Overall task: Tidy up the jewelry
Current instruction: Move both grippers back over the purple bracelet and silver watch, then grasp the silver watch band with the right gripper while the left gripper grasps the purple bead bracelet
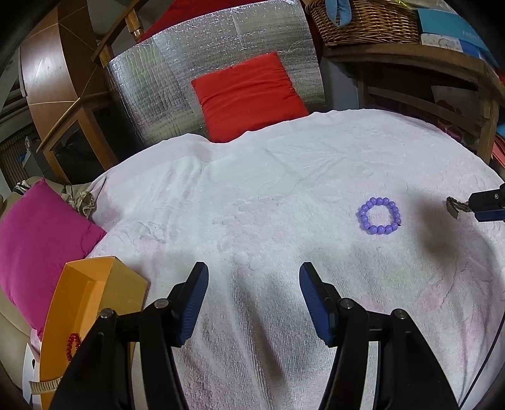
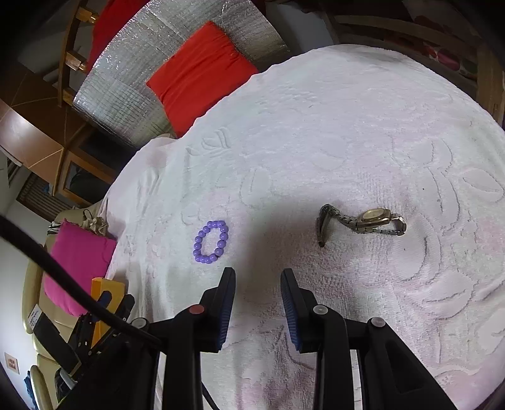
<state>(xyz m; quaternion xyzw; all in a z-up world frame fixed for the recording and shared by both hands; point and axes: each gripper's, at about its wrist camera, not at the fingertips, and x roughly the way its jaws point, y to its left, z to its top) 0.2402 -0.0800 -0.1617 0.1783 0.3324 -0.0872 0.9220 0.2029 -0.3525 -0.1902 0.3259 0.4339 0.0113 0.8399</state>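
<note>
A purple bead bracelet point(image 1: 379, 215) lies flat on the white towel point(image 1: 252, 195), ahead and to the right of my open, empty left gripper point(image 1: 254, 274). It also shows in the right wrist view point(image 2: 210, 242), ahead-left of my open, empty right gripper point(image 2: 258, 277). A gold metal-band wristwatch point(image 2: 363, 222) lies on the towel ahead-right of the right gripper; its band end point(image 1: 453, 206) shows at the right edge of the left wrist view. An orange box point(image 1: 91, 302) holds a red bead bracelet point(image 1: 73, 345) at the left gripper's left.
A pink cushion point(image 1: 41, 246) lies left of the towel. A red cushion point(image 1: 249, 94) leans on silver foil sheeting point(image 1: 195, 63) behind it. A wicker basket point(image 1: 366, 22) sits on a wooden shelf at the back right. The right gripper's tip point(image 1: 487, 205) enters at the right edge.
</note>
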